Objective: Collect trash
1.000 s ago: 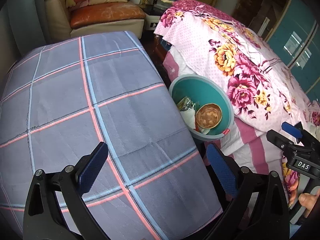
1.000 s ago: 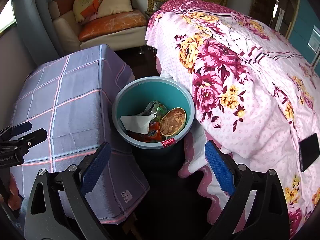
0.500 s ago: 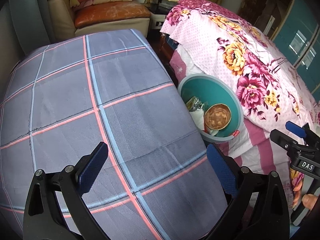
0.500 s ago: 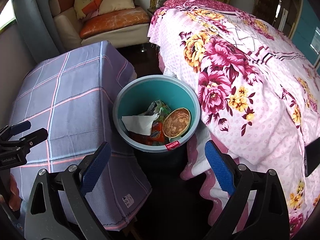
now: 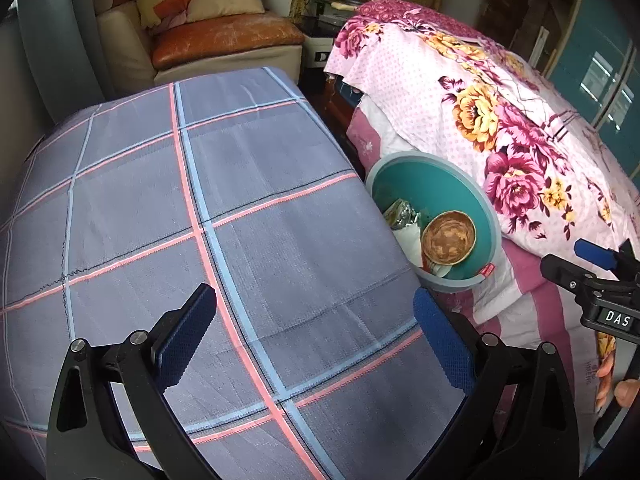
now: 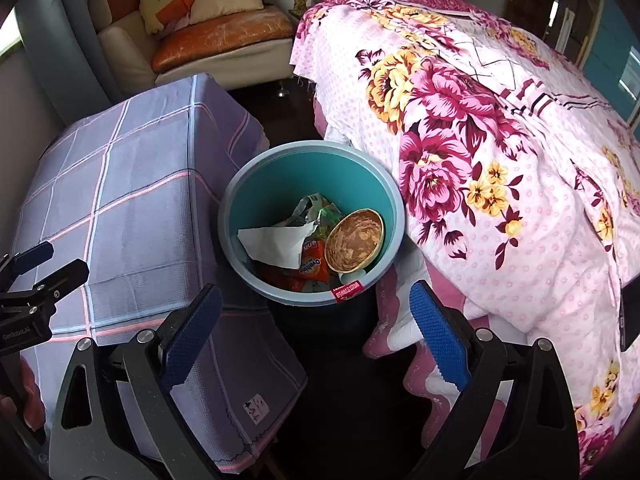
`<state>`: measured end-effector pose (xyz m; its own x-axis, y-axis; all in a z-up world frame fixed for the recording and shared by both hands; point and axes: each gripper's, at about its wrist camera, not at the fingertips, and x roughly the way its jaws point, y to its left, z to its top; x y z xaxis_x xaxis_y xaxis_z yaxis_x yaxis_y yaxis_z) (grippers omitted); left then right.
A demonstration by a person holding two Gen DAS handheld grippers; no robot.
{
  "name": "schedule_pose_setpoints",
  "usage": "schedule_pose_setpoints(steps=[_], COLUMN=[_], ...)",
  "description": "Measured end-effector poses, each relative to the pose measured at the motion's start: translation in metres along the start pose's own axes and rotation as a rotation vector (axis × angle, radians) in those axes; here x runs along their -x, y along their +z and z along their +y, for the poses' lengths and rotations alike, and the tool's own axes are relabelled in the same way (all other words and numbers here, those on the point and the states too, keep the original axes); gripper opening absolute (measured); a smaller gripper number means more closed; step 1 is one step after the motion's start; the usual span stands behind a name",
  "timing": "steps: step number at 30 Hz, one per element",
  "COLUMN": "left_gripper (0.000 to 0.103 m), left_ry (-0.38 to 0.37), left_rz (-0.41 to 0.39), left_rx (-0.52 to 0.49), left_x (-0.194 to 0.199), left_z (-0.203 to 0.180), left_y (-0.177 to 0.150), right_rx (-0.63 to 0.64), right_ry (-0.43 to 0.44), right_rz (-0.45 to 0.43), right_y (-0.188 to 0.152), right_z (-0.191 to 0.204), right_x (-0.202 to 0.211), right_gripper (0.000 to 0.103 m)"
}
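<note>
- Left wrist view: the left gripper (image 5: 314, 330) hangs over the checked tablecloth (image 5: 168, 216) with its blue pads spread wide and nothing between them, as it was a second ago.
- Since then the teal bin (image 5: 436, 184) has slid from centre toward 3 o'clock, and more cloth fills the view.
- Right wrist view: the right gripper (image 6: 316, 330) is also spread and empty, with the bin (image 6: 280, 172) now nearer and at about 12 o'clock from its fingertips.
- Trash lies inside the bin: a brown paper bowl (image 6: 354, 240) tilted against the wall, white paper (image 6: 276, 242) and an orange wrapper (image 6: 312, 266).
- At 2 o'clock the floral bedspread (image 6: 500, 152) touches the bin's rim.
</note>
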<state>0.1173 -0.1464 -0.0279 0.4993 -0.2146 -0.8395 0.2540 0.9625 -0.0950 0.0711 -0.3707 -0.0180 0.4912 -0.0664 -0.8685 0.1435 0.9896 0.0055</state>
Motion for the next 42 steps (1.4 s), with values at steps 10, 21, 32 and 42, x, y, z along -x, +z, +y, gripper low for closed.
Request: schedule_pose_setpoints(steps=[10, 21, 32, 42], left_gripper=[0.099, 0.099, 0.099, 0.099], left_ry=[0.015, 0.016, 0.019, 0.019], left_rz=[-0.002, -0.005, -0.001, -0.001], left_rx=[-0.011, -0.008, 0.0, -0.001], left_x=[-0.004, -0.006, -0.009, -0.009], left_z=[0.001, 0.005, 0.011, 0.013], left_y=[-0.001, -0.001, 0.001, 0.002], right_rx=[0.001, 0.008, 0.024, 0.028], right_ry=[0.002, 0.004, 0.005, 0.004], right_rz=[0.014, 0.022, 0.037, 0.042], right_y=[0.002, 0.005, 0.007, 0.012], right_z=[0.003, 0.008, 0.014, 0.017], right_x=[-0.005, -0.009, -0.013, -0.015], right_gripper=[0.091, 0.091, 0.091, 0.091])
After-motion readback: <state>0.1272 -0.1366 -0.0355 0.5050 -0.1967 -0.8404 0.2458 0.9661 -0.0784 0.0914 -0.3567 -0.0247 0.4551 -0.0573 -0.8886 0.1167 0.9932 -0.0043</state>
